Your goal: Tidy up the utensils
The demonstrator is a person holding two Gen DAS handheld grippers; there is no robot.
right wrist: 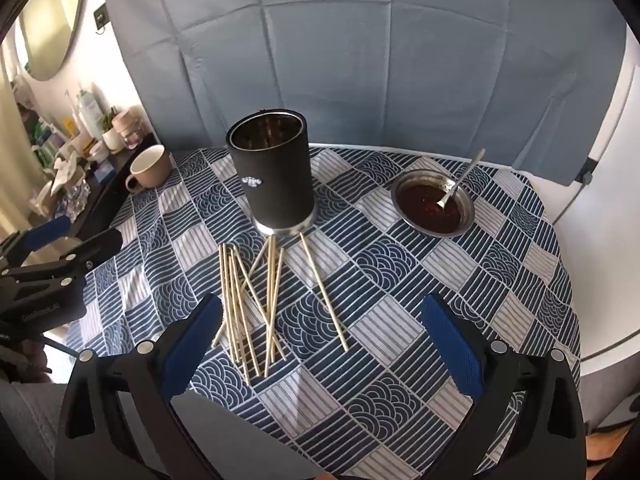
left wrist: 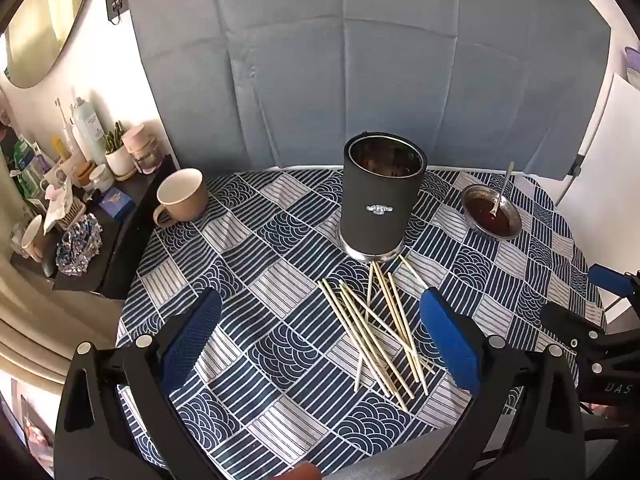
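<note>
Several pale wooden chopsticks (left wrist: 378, 326) (right wrist: 252, 300) lie scattered on the blue patterned tablecloth, just in front of a tall black cylindrical holder (left wrist: 380, 196) (right wrist: 274, 176) that stands upright. My left gripper (left wrist: 320, 320) hovers open above the cloth, the sticks lying between and ahead of its blue pads, nearer the right one. My right gripper (right wrist: 320, 320) is open too, with the sticks near its left pad. Neither gripper holds anything. Each gripper shows at the edge of the other's view.
A beige mug (left wrist: 182, 196) (right wrist: 150, 172) sits at the table's far left. A metal bowl of dark sauce with a spoon (left wrist: 492, 212) (right wrist: 434, 204) is at the far right. A cluttered side shelf (left wrist: 80, 208) stands left of the table. A grey padded headboard (left wrist: 360, 60) rises behind.
</note>
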